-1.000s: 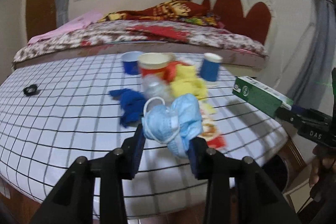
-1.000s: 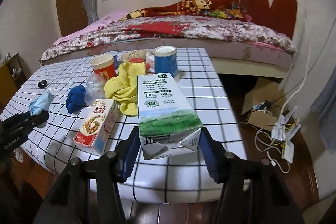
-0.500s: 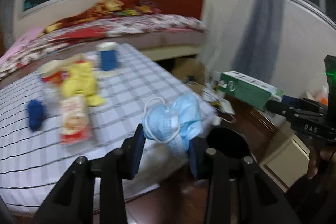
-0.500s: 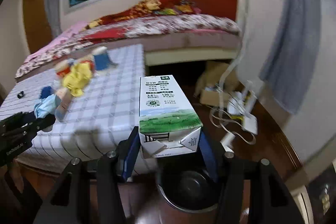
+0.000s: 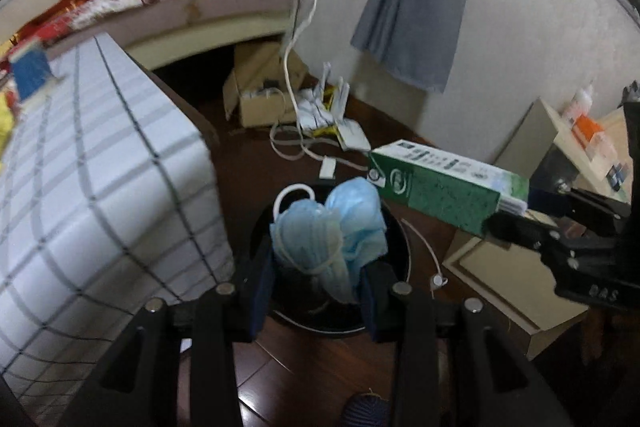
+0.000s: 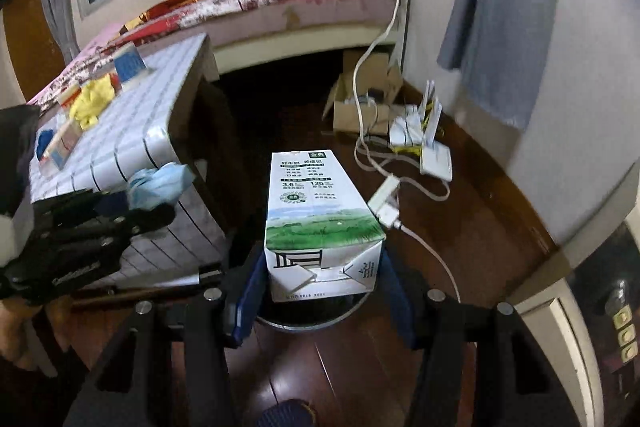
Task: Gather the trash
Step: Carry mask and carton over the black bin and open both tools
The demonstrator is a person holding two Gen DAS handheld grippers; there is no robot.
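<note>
My left gripper [image 5: 318,285] is shut on crumpled blue face masks [image 5: 326,231] and holds them right above the round black trash bin [image 5: 394,247] on the floor. My right gripper [image 6: 322,293] is shut on a green and white milk carton [image 6: 316,219], also over the bin's rim [image 6: 304,321]. In the left wrist view the carton [image 5: 444,193] hangs to the right of the masks. In the right wrist view the masks [image 6: 160,185] show at the left.
The checkered table [image 5: 92,179] stands left of the bin, with a small carton [image 6: 62,143], a yellow cloth [image 6: 90,101] and a blue cup [image 6: 128,63] on it. Cables, a white router [image 6: 426,143] and a cardboard box [image 5: 260,87] lie on the wooden floor. The bed is behind.
Both grippers swung right, away from the table, and tilted down over the trash bin, still holding the masks and the carton.
</note>
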